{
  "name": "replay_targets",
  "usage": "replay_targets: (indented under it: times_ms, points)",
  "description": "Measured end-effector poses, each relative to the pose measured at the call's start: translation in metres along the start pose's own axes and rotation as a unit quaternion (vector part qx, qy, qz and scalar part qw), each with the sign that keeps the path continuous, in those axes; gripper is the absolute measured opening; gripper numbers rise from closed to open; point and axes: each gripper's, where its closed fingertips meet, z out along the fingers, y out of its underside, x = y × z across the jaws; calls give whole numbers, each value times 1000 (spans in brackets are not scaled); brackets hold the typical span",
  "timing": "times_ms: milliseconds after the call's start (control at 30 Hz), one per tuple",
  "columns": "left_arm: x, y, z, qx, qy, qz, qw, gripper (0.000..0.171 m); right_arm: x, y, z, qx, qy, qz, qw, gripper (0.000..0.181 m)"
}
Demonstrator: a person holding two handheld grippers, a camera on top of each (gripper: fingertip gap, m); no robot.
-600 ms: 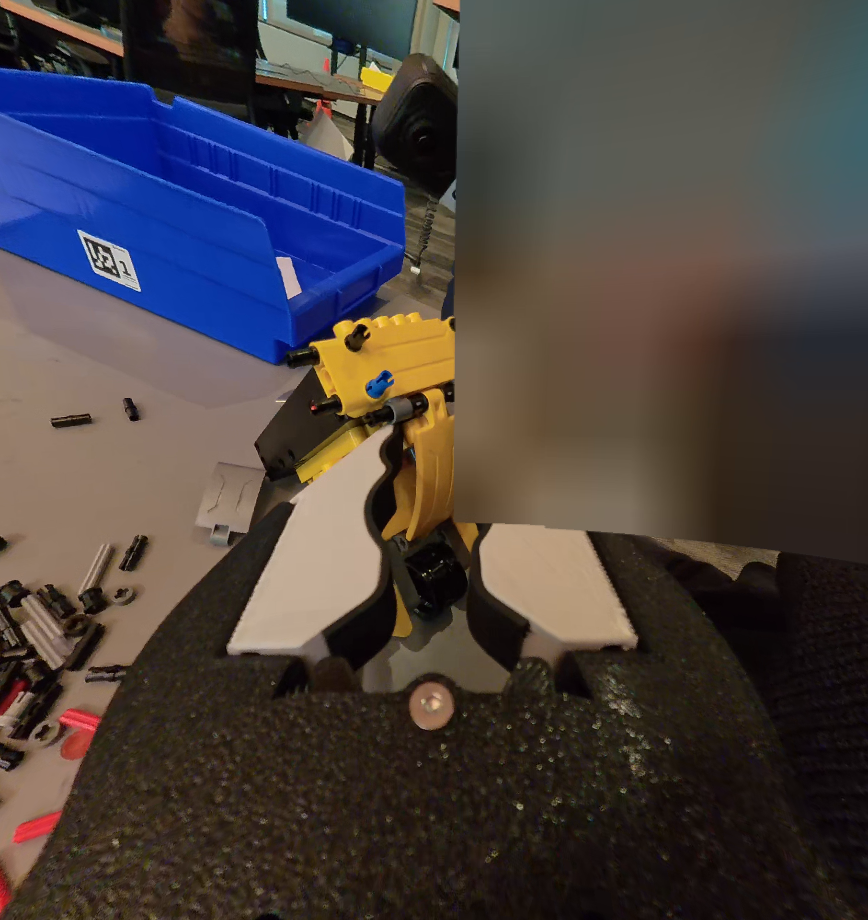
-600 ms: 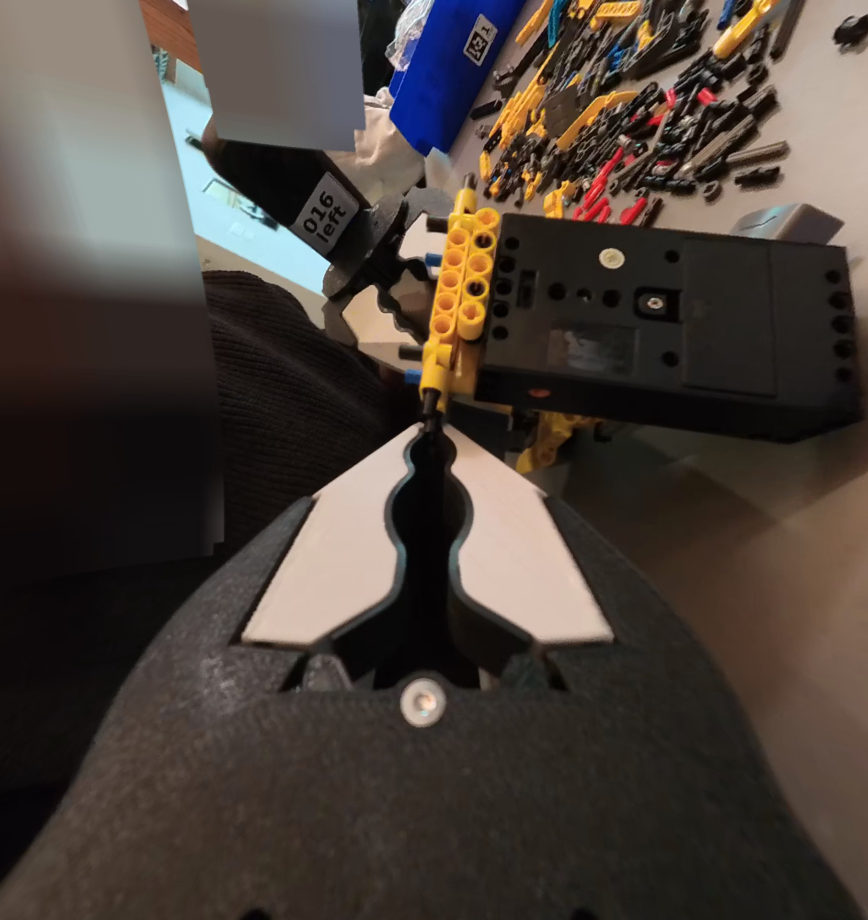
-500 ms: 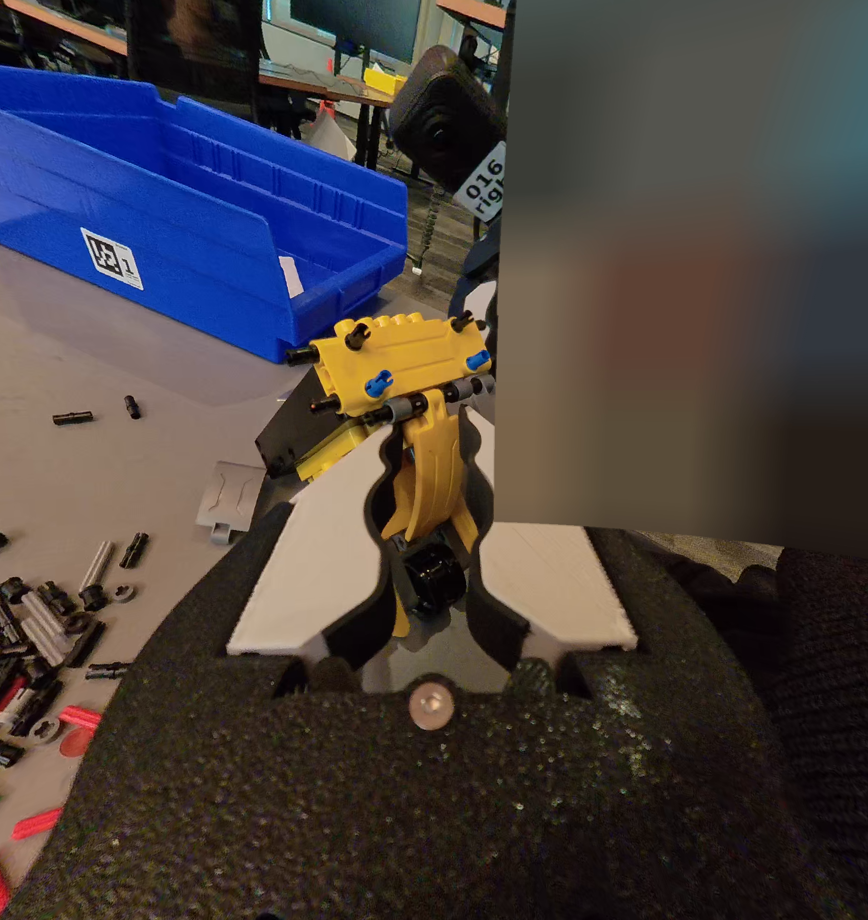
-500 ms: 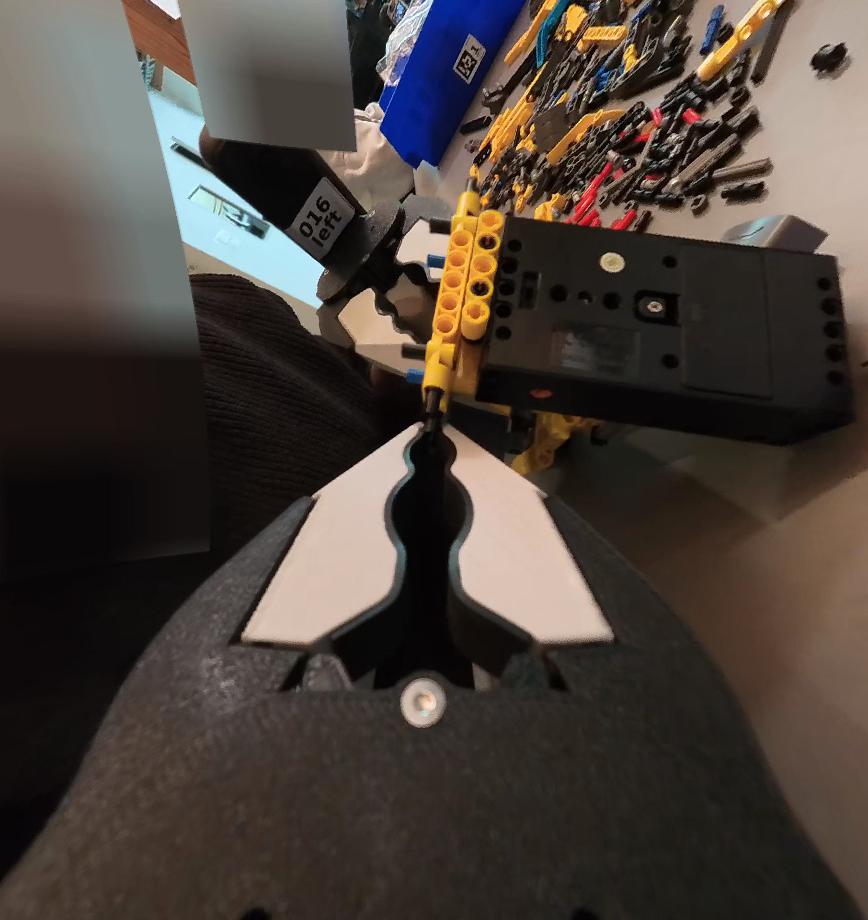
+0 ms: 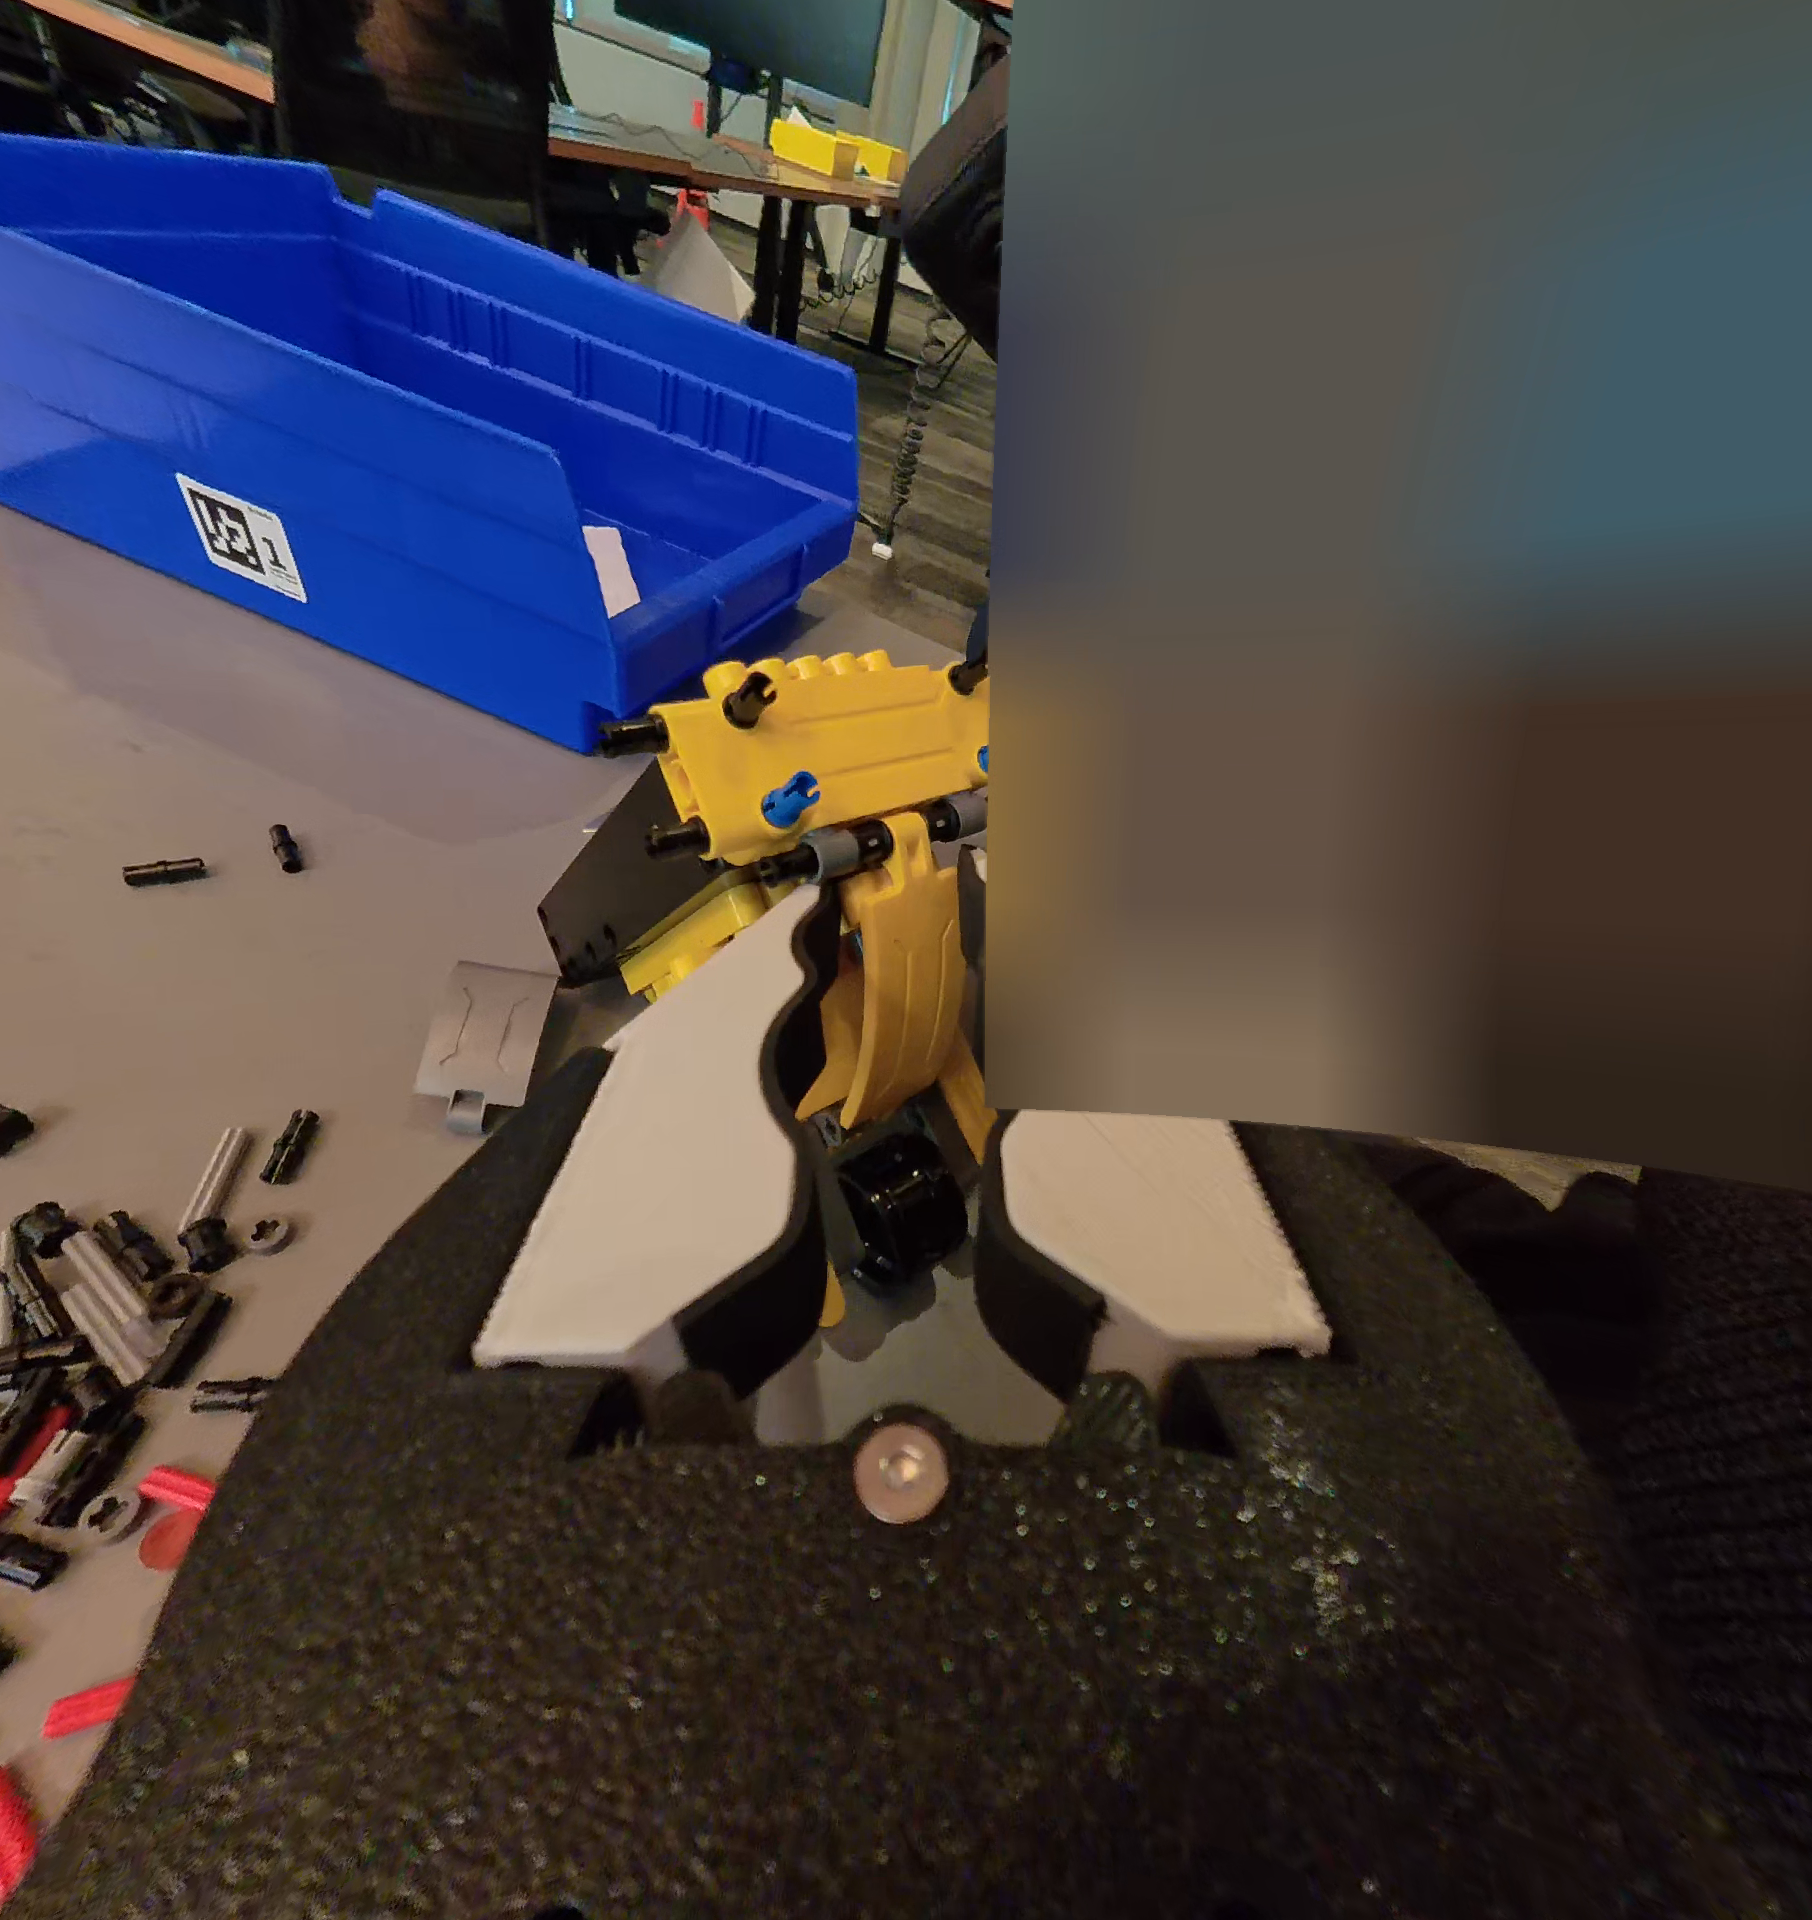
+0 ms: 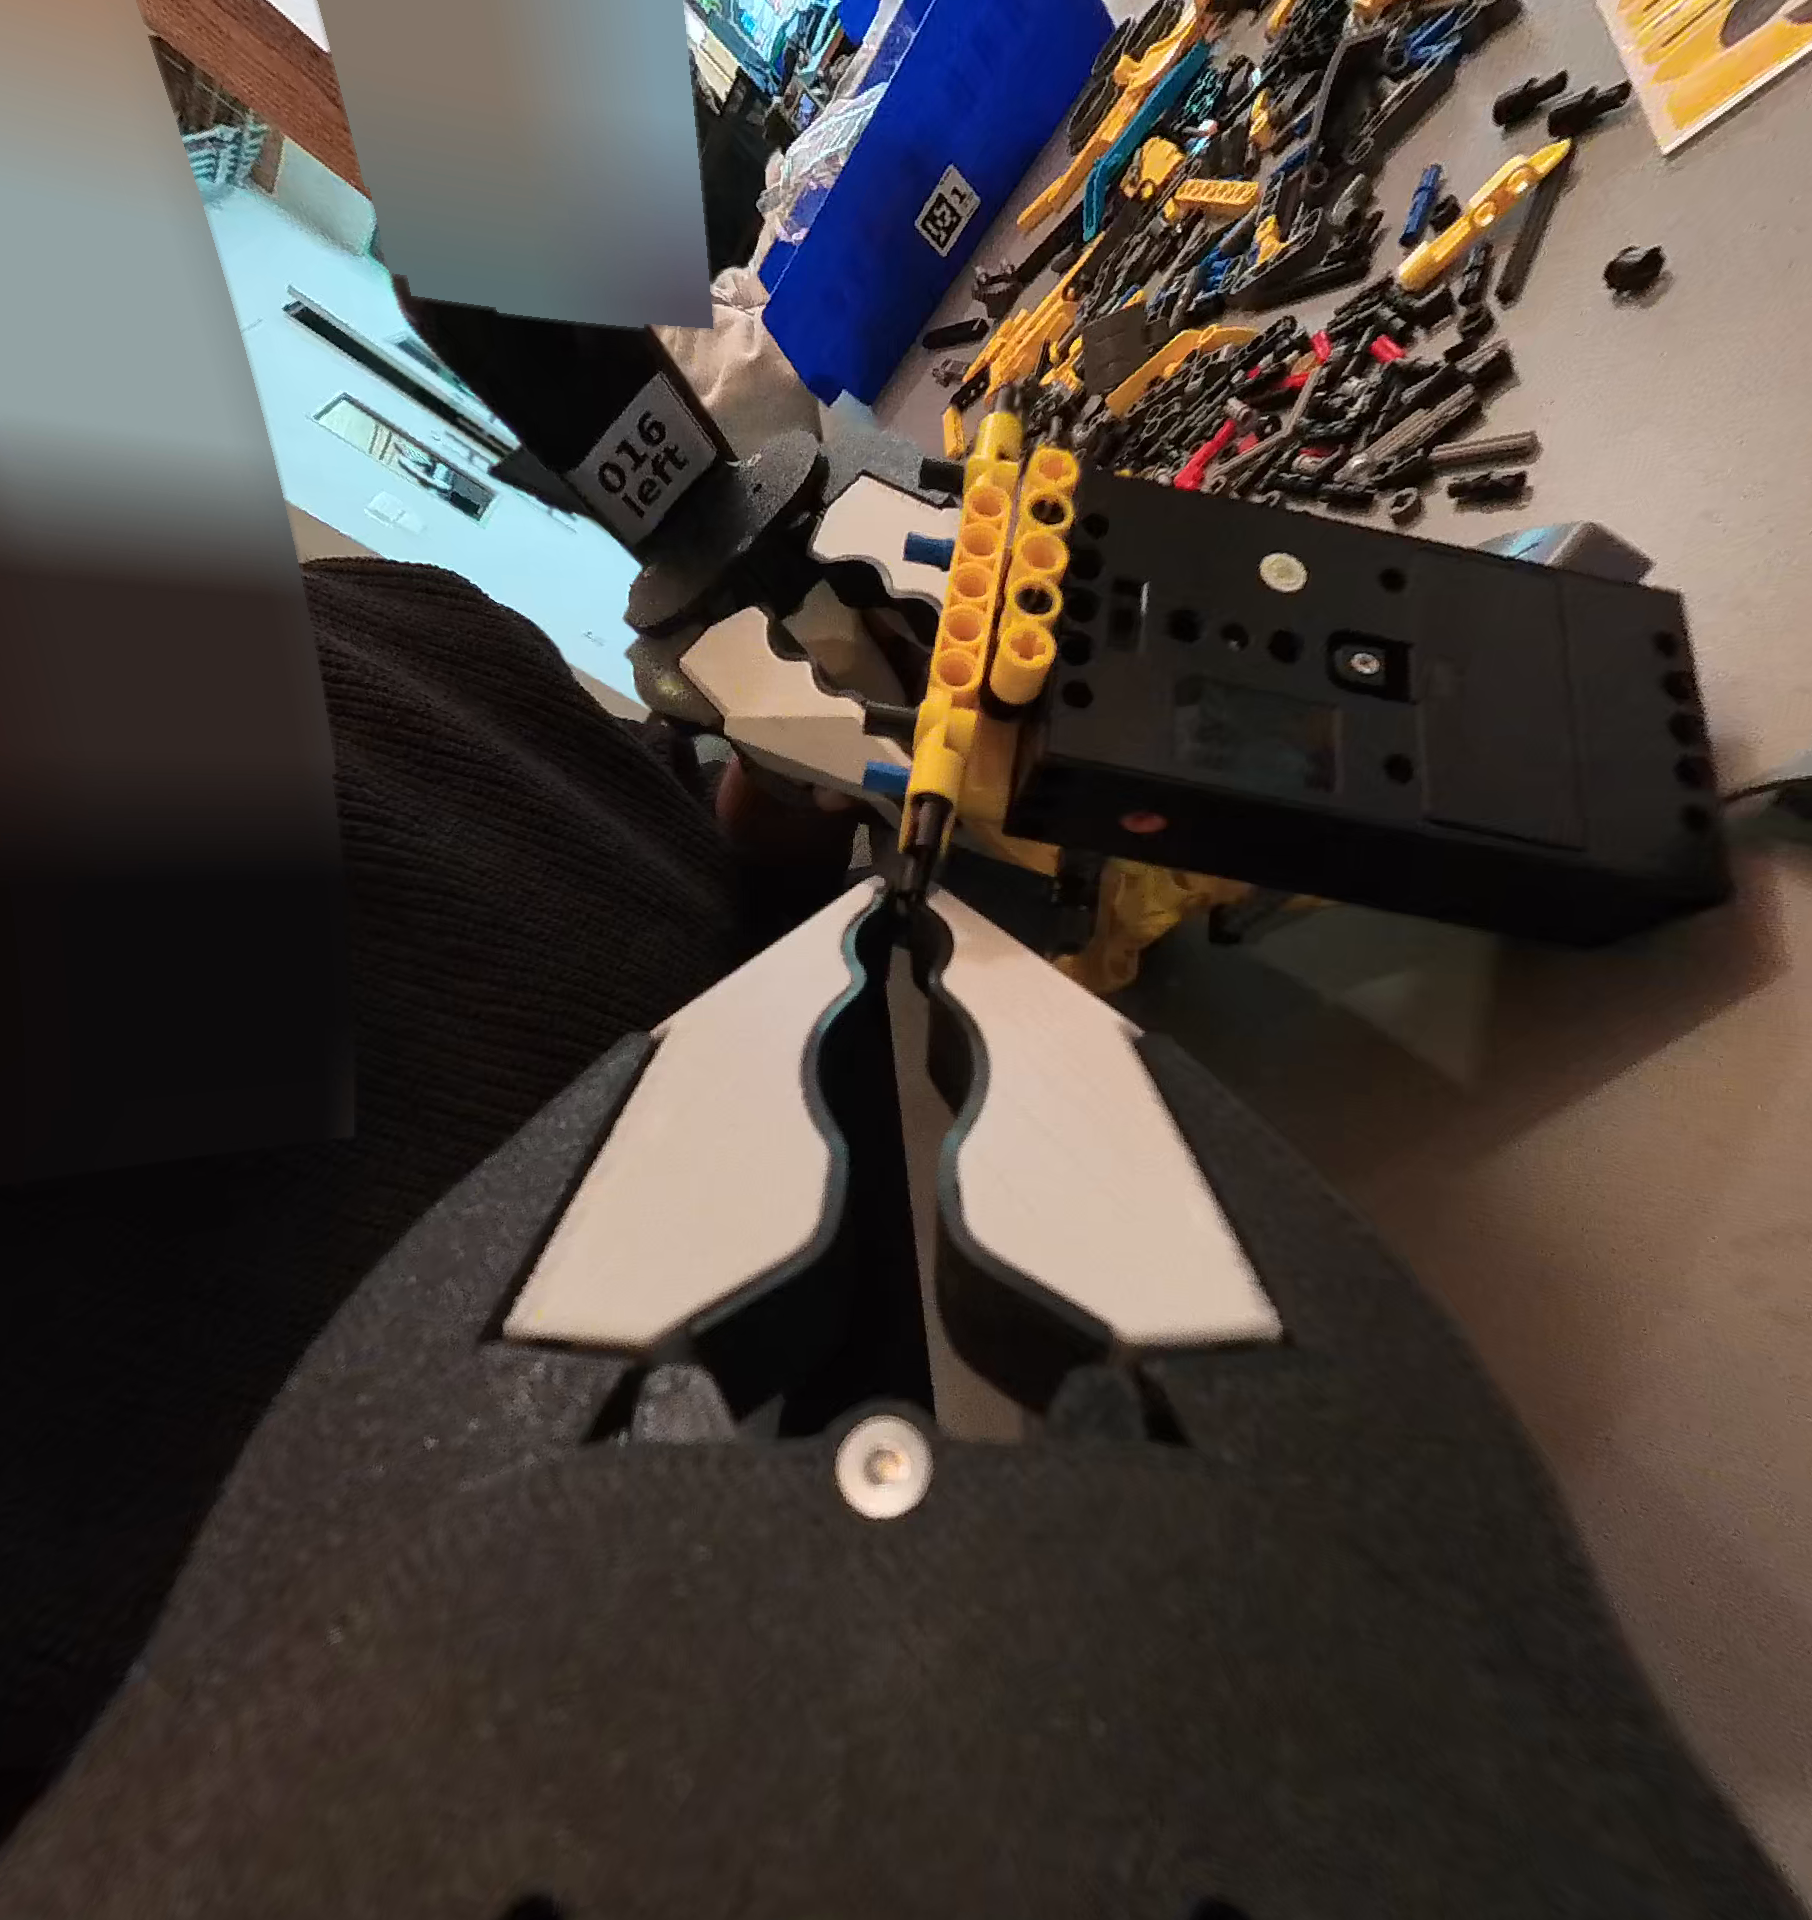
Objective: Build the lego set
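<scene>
My left gripper (image 5: 886, 935) is shut on a yellow and black brick model (image 5: 829, 769) and grips its curved yellow panel, with a black wheel-like part between the fingers. Its right fingertip is hidden by a blurred patch. In the right wrist view the model shows a black box body (image 6: 1349, 707) with yellow holed beams (image 6: 995, 582) on its end, held above the table. My right gripper (image 6: 907, 904) is shut on a black pin (image 6: 917, 862) that sticks out of the lower end of the yellow beams. The left gripper (image 6: 860, 613) grips the model from the far side.
A blue bin (image 5: 362, 416) stands on the grey table (image 5: 154, 675) at the back left; it also shows in the right wrist view (image 6: 912, 177). Loose parts lie at the left (image 5: 71, 1320), a big pile (image 6: 1297, 312) beyond the model. A grey panel (image 5: 486, 1029) lies by the model. My two grippers' fingertips are within a few centimetres of each other.
Both grippers keep their hold. The right wrist view has tilted a little, so more of the far pile and a printed sheet show. The model has barely moved.
</scene>
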Motion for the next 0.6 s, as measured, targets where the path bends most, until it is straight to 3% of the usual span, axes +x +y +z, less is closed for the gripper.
replay_targets:
  times_ms: [33, 433, 600]
  points:
    - [0, 0, 0, -1, -1, 3, 1000, 22, 0, 0, 0, 0, -3, 2, 1000, 0]
    - [-3, 2, -2, -5, -6, 9, 1000, 23, 2, -6, 1, 31, -42, 48, 997, 0]
    - [-10, -1, -5, 2, -4, -2, 1000, 23, 5, -12, 4, 50, -8, 27, 998, 2]
